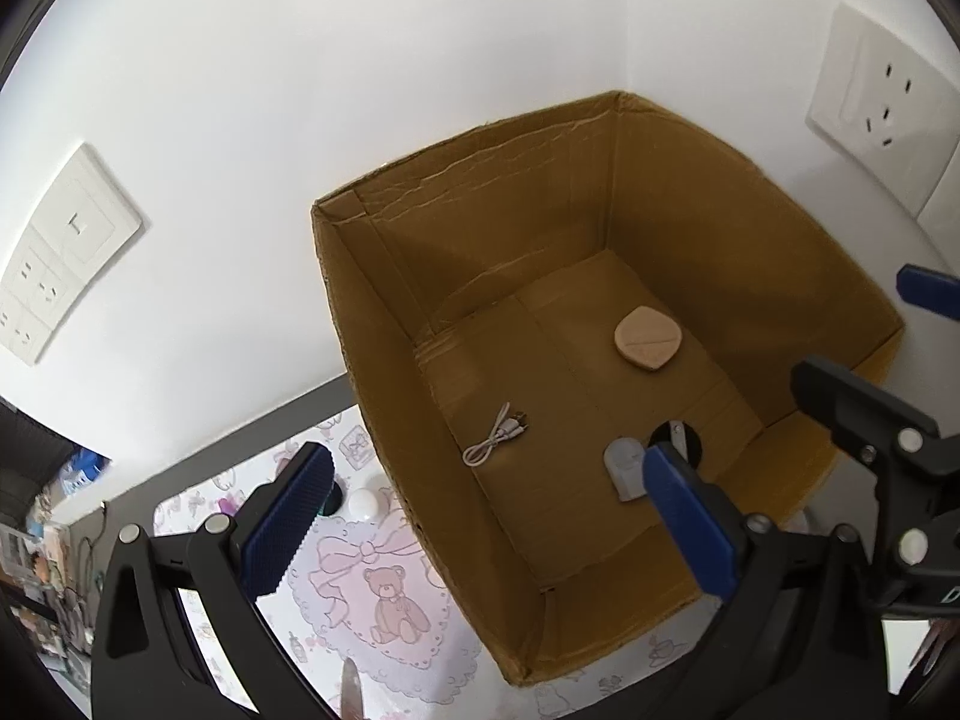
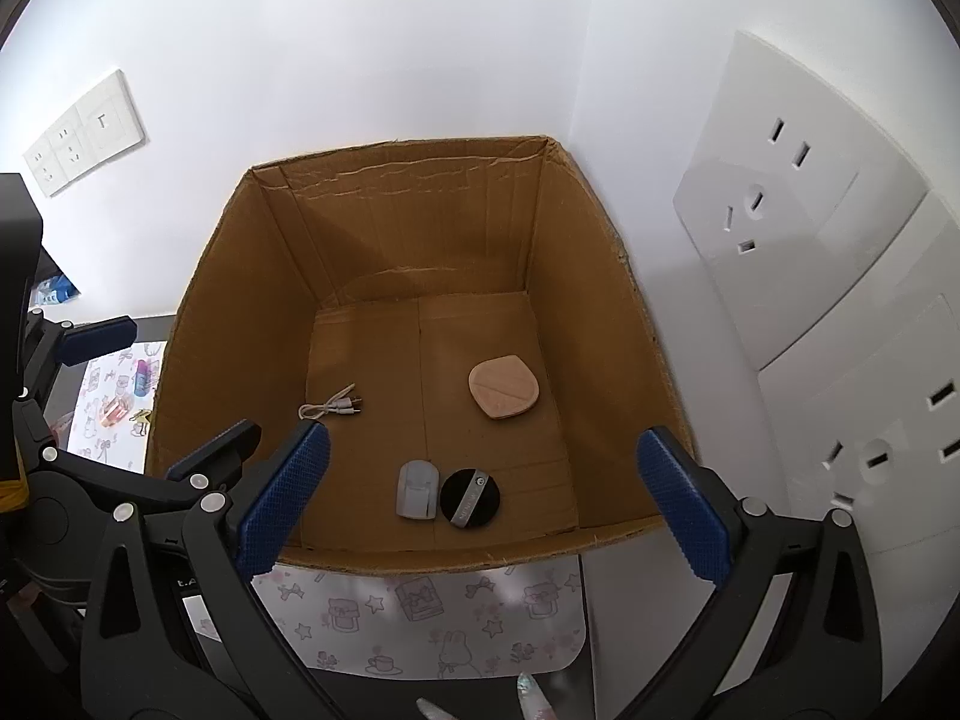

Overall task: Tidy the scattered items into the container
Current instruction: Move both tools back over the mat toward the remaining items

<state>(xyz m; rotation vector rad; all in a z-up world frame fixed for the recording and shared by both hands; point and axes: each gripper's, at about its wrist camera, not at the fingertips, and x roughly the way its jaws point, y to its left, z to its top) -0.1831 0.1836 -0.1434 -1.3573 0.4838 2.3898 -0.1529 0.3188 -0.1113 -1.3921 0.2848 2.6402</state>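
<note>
An open cardboard box stands in the wall corner. On its floor lie a beige powder puff, a coiled white cable, a small grey-white device and a black round puff, partly hidden in the left wrist view. My left gripper is open and empty over the box's left wall. My right gripper is open and empty above the box's near wall.
A pink patterned mat covers the table around the box. A white ball and small bottles lie on the mat left of the box. Wall sockets flank the corner.
</note>
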